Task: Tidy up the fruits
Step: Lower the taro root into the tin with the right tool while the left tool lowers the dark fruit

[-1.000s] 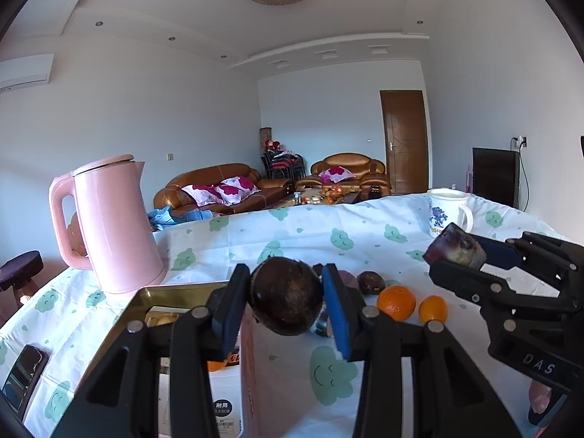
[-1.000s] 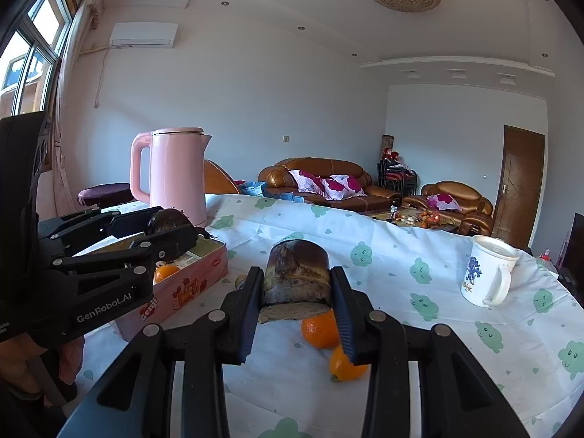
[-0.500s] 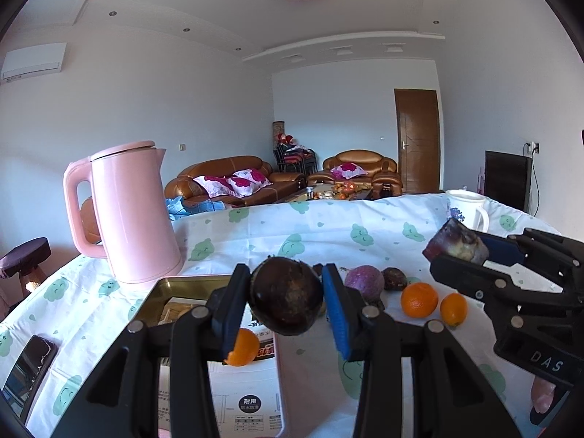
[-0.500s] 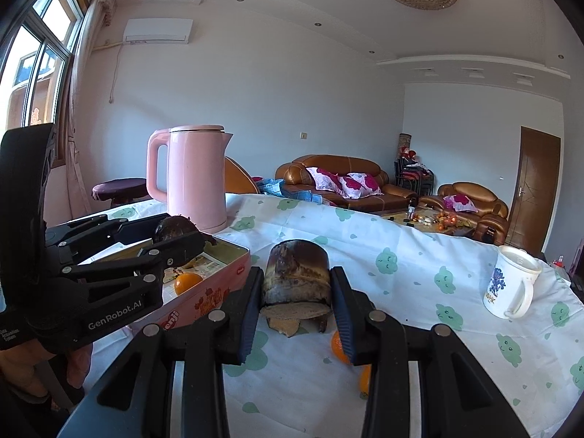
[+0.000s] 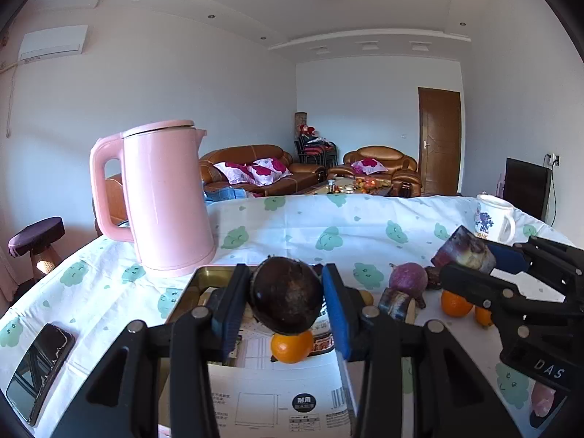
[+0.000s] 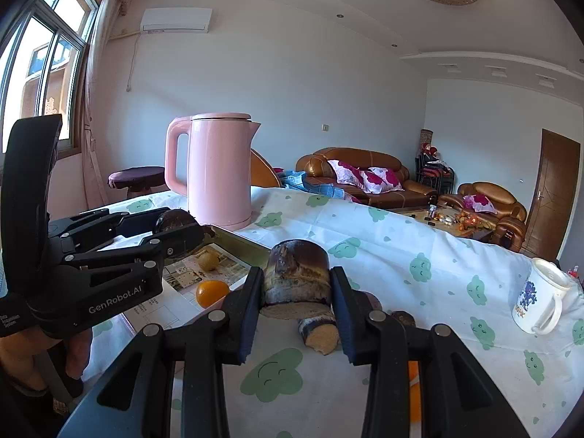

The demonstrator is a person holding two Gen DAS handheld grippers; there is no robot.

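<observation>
Compared with a second ago, both views have slid sideways toward the open tin box (image 5: pixel 189 284), and the orange (image 5: pixel 292 346) inside it now shows under the load. The left hand-held gripper (image 5: pixel 286 299) holds a dark round fruit (image 5: pixel 286 294) above the box. The right hand-held gripper (image 6: pixel 296 292) holds a cut dark chunk (image 6: pixel 296 273) over the bench (image 6: pixel 383 248), beside the box. Both pieces are probably close to being released into the box.
</observation>
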